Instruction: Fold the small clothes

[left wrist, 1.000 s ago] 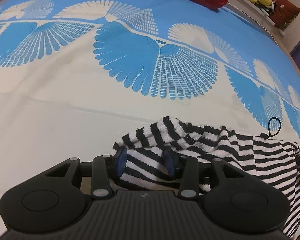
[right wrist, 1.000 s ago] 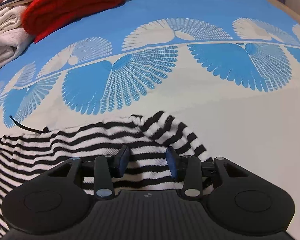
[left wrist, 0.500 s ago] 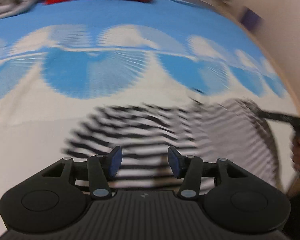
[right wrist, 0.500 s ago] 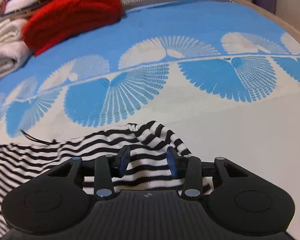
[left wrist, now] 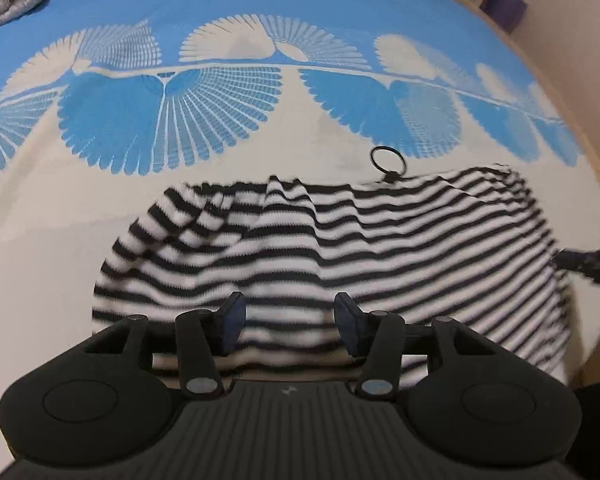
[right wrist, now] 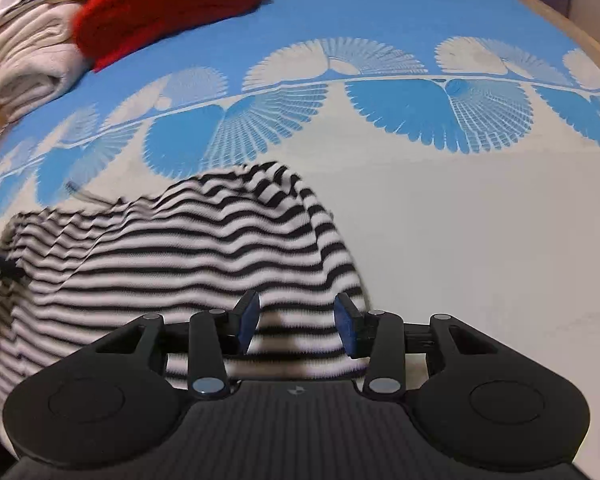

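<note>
Nearest the left wrist camera, the left gripper (left wrist: pixel 286 326) hangs with its blue pads apart over a black-and-white striped garment (left wrist: pixel 340 240); whether the pads press the cloth cannot be told. The right gripper (right wrist: pixel 296 326) hangs likewise above the same garment's other end, its grip equally unclear. The garment lies rumpled on a blue-and-cream patterned bedspread (right wrist: pixel 440 220). At the far edge sit a red knit (right wrist: pixel 168 4) and a folded cream towel (right wrist: pixel 28 68).

Striped garment (right wrist: pixel 188 264) motion-blurred – near hem hidden behind right claw (right wrist: pixel 296 328) body.
</note>
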Tool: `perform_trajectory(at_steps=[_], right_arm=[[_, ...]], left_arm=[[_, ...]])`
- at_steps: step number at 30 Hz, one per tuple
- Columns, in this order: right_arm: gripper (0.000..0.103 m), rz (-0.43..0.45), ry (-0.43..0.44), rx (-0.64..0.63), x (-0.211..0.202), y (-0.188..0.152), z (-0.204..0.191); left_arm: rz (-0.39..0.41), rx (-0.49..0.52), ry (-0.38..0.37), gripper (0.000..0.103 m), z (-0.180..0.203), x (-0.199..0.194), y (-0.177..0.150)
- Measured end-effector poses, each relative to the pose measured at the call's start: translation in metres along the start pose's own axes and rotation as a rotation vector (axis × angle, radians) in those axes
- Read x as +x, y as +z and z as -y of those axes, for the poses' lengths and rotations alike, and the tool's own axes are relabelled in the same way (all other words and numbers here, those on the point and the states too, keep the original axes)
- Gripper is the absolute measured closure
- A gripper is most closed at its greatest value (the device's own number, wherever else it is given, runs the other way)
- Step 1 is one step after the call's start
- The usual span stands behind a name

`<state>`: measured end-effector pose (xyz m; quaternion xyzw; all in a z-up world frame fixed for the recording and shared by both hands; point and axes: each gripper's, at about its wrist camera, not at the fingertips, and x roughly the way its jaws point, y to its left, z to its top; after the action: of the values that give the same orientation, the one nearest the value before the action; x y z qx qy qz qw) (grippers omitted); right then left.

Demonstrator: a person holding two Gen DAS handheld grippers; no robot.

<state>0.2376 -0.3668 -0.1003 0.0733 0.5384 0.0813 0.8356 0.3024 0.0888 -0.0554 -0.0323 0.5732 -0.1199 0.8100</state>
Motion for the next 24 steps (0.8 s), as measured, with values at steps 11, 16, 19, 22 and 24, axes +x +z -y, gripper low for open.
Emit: perform_trajectory(at_steps=[11, 16, 19, 22, 24], right_arm=[[0.051, 0.007, -0.141, -0.031, -0.026, -0.029, 0.011], [0.05, 0.311, -0.091, 0.116, -0.098, -0.032, -0.002], [0.05, 0.397, -0.05, 0.115, -0.122, -0.05, -0.023], [0.049, 0.381, -0.051, 0.106, -0.121, -0.077, -0.043], [0.049, 0.307, -0.072, 0.143, -0.108, -0.092, -0.047]], left_arm=[[0.068, -0.011, 0.166, 0.047, -0.011, -0.03, -0.022], [0.275, -0.016, 0.154, 0.041, -0.015, -0.118, -0.04], [0.358, -0.014, 0.181, 0.035, -0.022, -0.153, -0.07], [0.399, -0.019, 0.219, 0.03, -0.034, -0.163, -0.108], [0.336, -0.109, 0.248, 0.034, -0.046, -0.157, -0.12]])
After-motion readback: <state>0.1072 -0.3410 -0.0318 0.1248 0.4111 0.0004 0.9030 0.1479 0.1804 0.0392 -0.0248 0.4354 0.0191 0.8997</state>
